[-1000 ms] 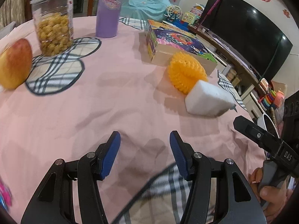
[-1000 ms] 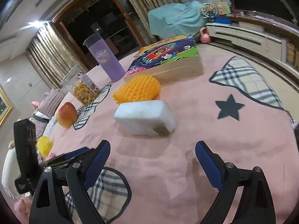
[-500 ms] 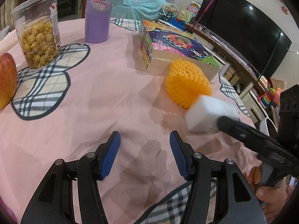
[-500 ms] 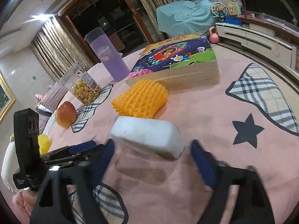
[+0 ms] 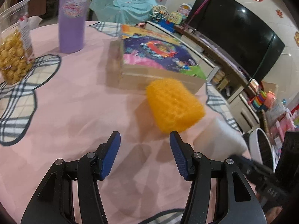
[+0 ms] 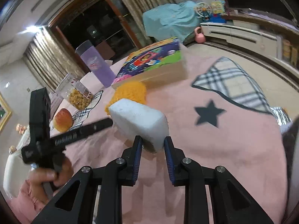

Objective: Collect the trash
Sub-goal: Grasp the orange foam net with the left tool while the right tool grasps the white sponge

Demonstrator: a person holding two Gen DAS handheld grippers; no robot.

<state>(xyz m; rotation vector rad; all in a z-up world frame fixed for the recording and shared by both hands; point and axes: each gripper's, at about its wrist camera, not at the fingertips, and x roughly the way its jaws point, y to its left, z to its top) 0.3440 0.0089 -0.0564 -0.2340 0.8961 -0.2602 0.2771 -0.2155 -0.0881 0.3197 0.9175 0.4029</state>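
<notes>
**A:** Where do things stand on the worktop [image 5: 78, 100]?

**B:** The pink cloth carries a puzzle box [image 6: 149, 65] far back, a purple tumbler [image 5: 72, 16] and a snack jar [image 6: 78, 97] to the far left, and an apple [image 6: 62, 120] nearer on that side. The trash is in the middle: an orange foam fruit net [image 5: 172, 105], and touching its near side, a white foam block [image 6: 138, 119].

**B:** The right hand-held gripper [image 6: 153, 145] has just been closing, and its jaws now pinch the block's near corner. The left hand-held gripper [image 5: 144, 149] hangs released with nothing between its jaws, just short of the net.

**A:** How should the lift go?

**B:** I'd judge that corner hold shallow. Foam is light but crumbly, so squeeze gently, lift straight up, and keep the block level so it doesn't pivot out or drag the net along.

**A:** And the left one?

**B:** Centre it on the net before closing; mesh compresses easily.
</notes>
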